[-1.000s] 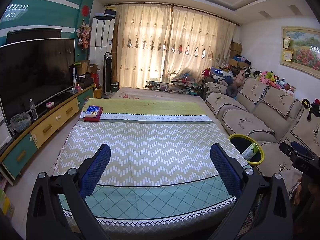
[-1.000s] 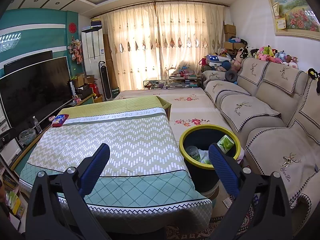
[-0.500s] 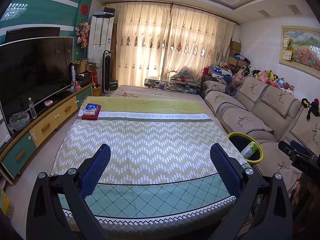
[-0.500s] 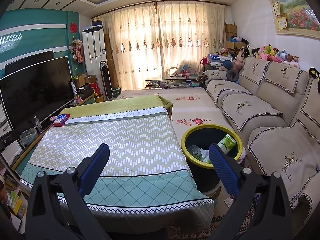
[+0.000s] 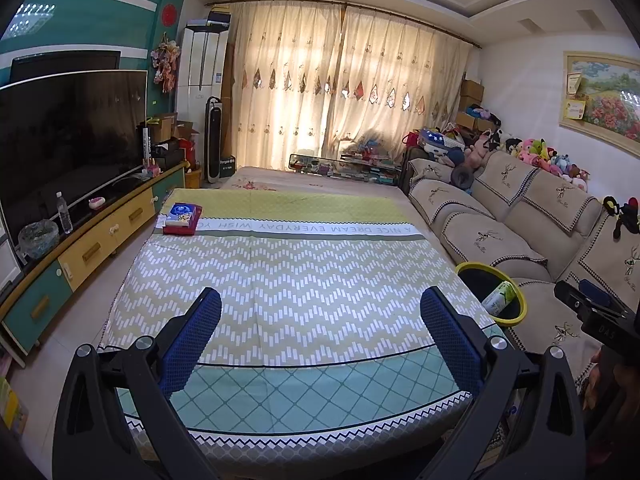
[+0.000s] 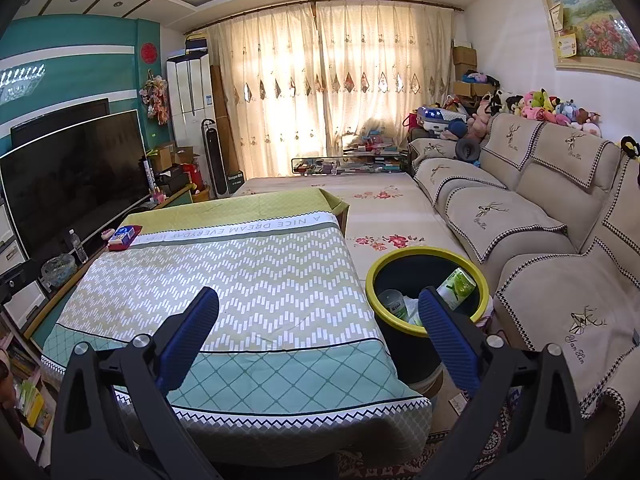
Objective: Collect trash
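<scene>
Before me a table (image 5: 304,280) under a chevron cloth fills most of both views, its near edge just below my claws. To its right a beige sofa (image 6: 532,216) runs along the wall, and to its left a dark TV (image 5: 68,136) stands on a long cabinet (image 5: 92,248). Between table and sofa, on the floor just beside the table's right edge, stands the black bin (image 6: 424,256) with a yellow rim. The trash lies inside it: a green carton (image 6: 456,282) leaning against the far right wall, a clear bottle (image 6: 394,304) at the left, and something white between them that I cannot make out. At the table's far left corner sits a red box (image 5: 182,219) with a blue pack on top. My left claw (image 5: 320,316) hangs over the near table edge, fingers wide apart and empty. My right claw (image 6: 318,314) is likewise spread and empty, its right finger (image 6: 448,332) overlapping the bin's near rim in view.
</scene>
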The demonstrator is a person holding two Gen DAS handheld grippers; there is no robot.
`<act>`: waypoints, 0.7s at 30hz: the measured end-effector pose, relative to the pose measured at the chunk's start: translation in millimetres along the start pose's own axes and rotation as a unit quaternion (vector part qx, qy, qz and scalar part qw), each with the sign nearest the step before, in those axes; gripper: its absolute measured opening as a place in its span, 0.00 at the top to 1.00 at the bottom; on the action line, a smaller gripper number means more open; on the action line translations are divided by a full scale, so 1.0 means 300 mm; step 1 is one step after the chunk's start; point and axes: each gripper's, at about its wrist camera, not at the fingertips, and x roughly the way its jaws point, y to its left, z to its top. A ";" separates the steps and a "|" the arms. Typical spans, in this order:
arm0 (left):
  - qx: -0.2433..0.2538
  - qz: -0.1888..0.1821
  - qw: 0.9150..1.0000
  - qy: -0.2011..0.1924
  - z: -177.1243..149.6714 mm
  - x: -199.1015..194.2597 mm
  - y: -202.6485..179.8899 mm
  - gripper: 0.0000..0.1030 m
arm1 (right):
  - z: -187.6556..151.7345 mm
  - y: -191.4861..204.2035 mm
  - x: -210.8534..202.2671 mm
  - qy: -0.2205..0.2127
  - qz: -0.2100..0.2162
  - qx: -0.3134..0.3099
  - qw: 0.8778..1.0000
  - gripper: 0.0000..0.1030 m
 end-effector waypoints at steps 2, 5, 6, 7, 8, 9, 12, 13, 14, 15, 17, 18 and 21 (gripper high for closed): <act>0.001 0.001 1.000 0.001 -0.002 0.004 0.000 0.05 | 0.000 0.000 0.001 0.001 0.000 0.000 1.000 0.08; 0.001 0.000 1.000 0.004 -0.007 0.011 -0.002 0.05 | -0.003 0.002 0.004 0.002 0.000 0.000 1.000 0.08; 0.001 0.001 1.000 0.004 -0.008 0.011 -0.004 0.05 | -0.005 0.005 0.007 0.003 0.000 -0.001 1.000 0.08; 0.001 0.001 1.000 0.004 -0.008 0.010 -0.004 0.05 | -0.005 0.006 0.008 0.003 0.001 -0.001 1.000 0.08; 0.002 0.001 1.000 0.005 -0.009 0.013 -0.006 0.05 | -0.008 0.008 0.011 0.004 0.001 -0.001 1.000 0.08; 0.002 0.001 1.000 0.005 -0.009 0.012 -0.007 0.05 | -0.009 0.009 0.013 0.004 0.001 -0.001 1.000 0.08; 0.002 0.001 1.000 0.005 -0.009 0.013 -0.008 0.05 | -0.009 0.011 0.016 0.005 0.002 0.000 1.000 0.08; 0.002 0.001 1.000 0.005 -0.010 0.014 -0.008 0.05 | -0.010 0.010 0.017 0.005 0.002 0.000 1.000 0.08; 0.001 0.001 1.000 0.006 -0.010 0.016 -0.007 0.05 | -0.010 0.010 0.018 0.005 0.001 0.000 1.000 0.08; 0.001 0.001 1.000 0.007 -0.012 0.019 -0.007 0.05 | -0.010 0.010 0.017 0.005 0.002 0.000 1.000 0.08; 0.001 0.001 1.000 0.007 -0.016 0.023 -0.008 0.05 | -0.010 0.010 0.017 0.005 0.002 0.000 1.000 0.08; 0.002 0.002 1.000 0.007 -0.014 0.022 -0.008 0.05 | -0.010 0.010 0.017 0.005 0.002 0.000 1.000 0.08; 0.002 0.001 1.000 0.007 -0.014 0.022 -0.008 0.05 | -0.015 0.014 0.023 0.006 0.003 -0.001 1.000 0.07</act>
